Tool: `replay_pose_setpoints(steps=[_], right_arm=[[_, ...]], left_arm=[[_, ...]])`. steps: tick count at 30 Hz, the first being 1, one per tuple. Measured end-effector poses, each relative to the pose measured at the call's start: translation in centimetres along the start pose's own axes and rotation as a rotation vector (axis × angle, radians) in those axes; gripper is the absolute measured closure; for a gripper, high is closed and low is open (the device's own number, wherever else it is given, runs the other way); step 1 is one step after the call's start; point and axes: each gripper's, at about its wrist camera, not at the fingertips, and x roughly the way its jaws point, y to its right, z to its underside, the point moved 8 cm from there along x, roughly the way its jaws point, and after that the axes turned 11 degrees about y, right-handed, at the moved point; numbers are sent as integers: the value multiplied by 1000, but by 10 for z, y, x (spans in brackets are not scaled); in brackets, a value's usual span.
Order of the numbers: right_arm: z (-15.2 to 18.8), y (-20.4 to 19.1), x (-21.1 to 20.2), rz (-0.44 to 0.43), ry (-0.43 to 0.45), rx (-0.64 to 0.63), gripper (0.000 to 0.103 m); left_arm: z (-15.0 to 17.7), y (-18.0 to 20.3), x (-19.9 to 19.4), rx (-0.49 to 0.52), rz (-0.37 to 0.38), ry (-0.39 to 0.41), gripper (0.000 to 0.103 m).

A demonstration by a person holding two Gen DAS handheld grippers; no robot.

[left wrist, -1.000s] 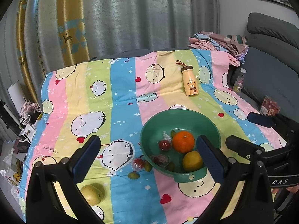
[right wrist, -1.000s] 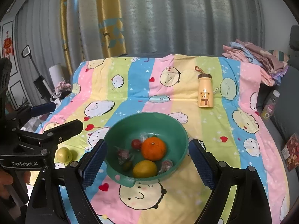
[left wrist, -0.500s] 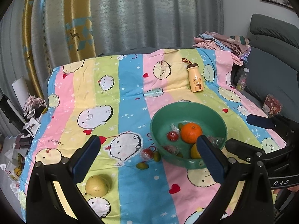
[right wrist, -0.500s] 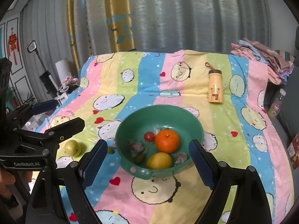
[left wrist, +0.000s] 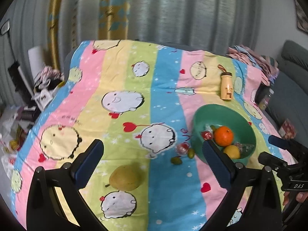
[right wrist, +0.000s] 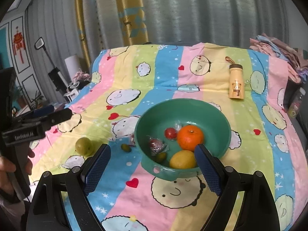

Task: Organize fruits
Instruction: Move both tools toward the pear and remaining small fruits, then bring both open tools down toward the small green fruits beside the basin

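While L gripper gapes: pear beneath

Rear wall: grey pleated curtain with a gold patterned panel. Grey sofa at right, folded clothes piled beside it. Left wall panelled, with a red hanging ornament. Lighting dim, even.

green bowl, orange mandarin, yellow lemon; pastel-striped cartoon-face cloth.
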Motion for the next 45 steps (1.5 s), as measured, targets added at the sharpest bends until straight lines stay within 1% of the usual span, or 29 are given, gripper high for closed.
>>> replay_pose_setpoints(steps=[3,6,9,13,15,17,21,23,26,28,30,32,34,36,39,40,42,45], right_arm=[[0,-3,0,-24,1,6,14],[0,-10,0,-75,9,19,14],[0,-17,-3,-138,24,34,14],[5,-25,-6,-234,51,95,14],[11,-29,-6,-275,61,130,14],[21,-34,-4,-315,40,166,14],[43,-44,2,-339,12,226,14],[51,-48,8,-347,0,268,14],[54,-52,18,-357,-17,358,14],[50,-57,24,-357,-27,393,14],[44,-66,28,-335,-20,392,14],[38,-71,29,-307,-5,389,14],[33,-75,32,-286,15,401,14],[32,-79,39,-269,16,429,14],[35,-80,48,-259,2,475,14],[36,-80,50,-253,1,485,14],[38,-80,54,-257,-4,499,14],[40,-80,55,-257,-13,504,14]], left_arm=[[9,-9,4,-32,4,-18,1],[19,-15,7,-64,30,-37,1],[23,-22,7,-75,42,-38,1],[29,-36,11,-111,52,-42,1],[29,-43,16,-132,77,-47,1],[25,-48,22,-135,104,-49,1],[19,-60,31,-137,160,-64,1],[17,-71,34,-144,174,-73,1],[14,-93,28,-190,209,-39,1],[17,-110,28,-210,201,-33,1],[20,-125,31,-227,187,-45,1],[23,-141,32,-265,211,-38,1],[28,-154,35,-318,217,-64,1],[30,-160,34,-342,247,-63,1],[34,-169,36,-349,240,-73,1],[34,-172,35,-368,246,-71,1],[33,-175,36,-394,258,-69,1],[33,-174,38,-396,262,-69,1]])
